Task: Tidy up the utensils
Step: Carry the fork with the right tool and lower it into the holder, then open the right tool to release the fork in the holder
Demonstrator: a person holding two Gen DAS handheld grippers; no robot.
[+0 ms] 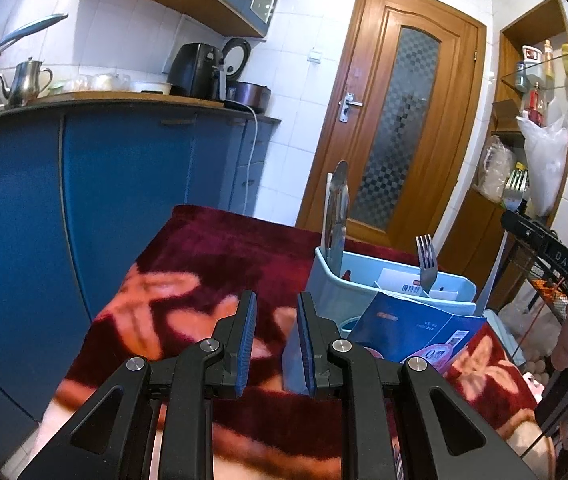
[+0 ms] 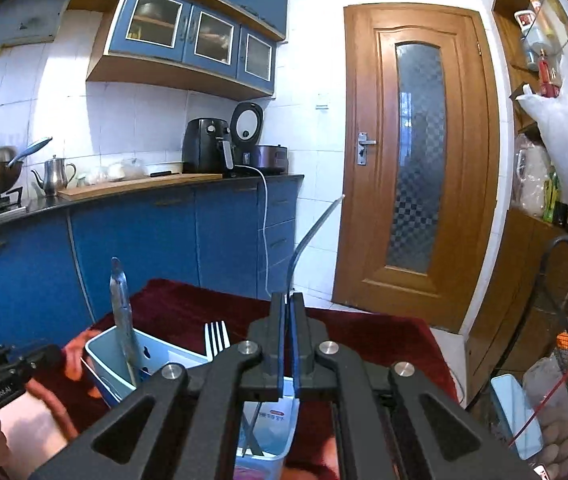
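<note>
Shiny metal fork (image 1: 426, 260) stands in a smooth pale plastic caddy (image 1: 384, 292) on plush, fuzzy red cloth (image 1: 212, 256).

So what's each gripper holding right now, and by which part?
The right gripper pinches a fork by its handle, tines away from the jaws. The left gripper holds nothing.

Your left gripper (image 1: 277, 342) hangs with its jaws slightly parted and nothing between them over the red blanket (image 1: 204, 264), while the pale blue caddy (image 1: 334, 292) just beyond holds an upright fork (image 1: 427, 261), and your right gripper (image 1: 540, 242) lifts another fork (image 1: 515, 190) at the edge.
</note>
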